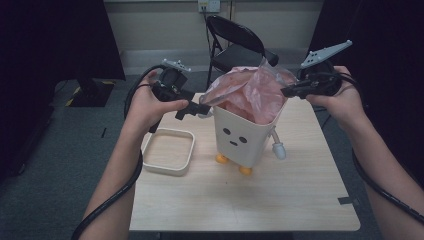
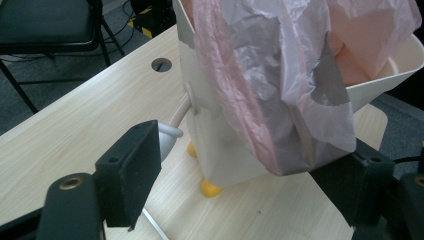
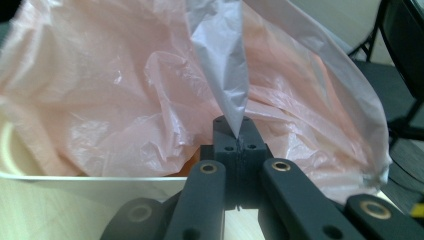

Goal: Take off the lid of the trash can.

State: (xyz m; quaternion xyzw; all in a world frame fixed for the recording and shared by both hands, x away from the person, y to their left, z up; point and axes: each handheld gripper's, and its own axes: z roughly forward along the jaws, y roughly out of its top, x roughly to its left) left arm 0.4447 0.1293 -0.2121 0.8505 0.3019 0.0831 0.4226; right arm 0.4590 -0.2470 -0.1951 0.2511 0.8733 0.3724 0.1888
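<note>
A little white bin (image 1: pixel 239 137) with a drawn face and orange feet stood near the middle of the tabletop (image 1: pixel 280 200), and a thin pink bag (image 1: pixel 250 90) puffed up out of its top. The right claw (image 1: pixel 286 92), at about two o'clock from the bin, was pressed tight together, pinching a twisted bit of the bag's edge, as the right gripper view showed (image 3: pixel 235 130). The left claw (image 1: pixel 202 108), at about ten o'clock from the bin, was spread wide; in the left gripper view the bag (image 2: pixel 280 95) hung over the bin's wall (image 2: pixel 215 140) between its two pads without being squeezed. A shallow white tray (image 1: pixel 168 151) lay on the tabletop at about nine o'clock from the bin. From here a few things could go wrong. The bag was very thin, so a hard pull by the right claw could rip it. With only one side held, that pull could also drag the loose side back into the bin. The bin looked light and stood on small feet, so a sideways tug could tip it over.
</note>
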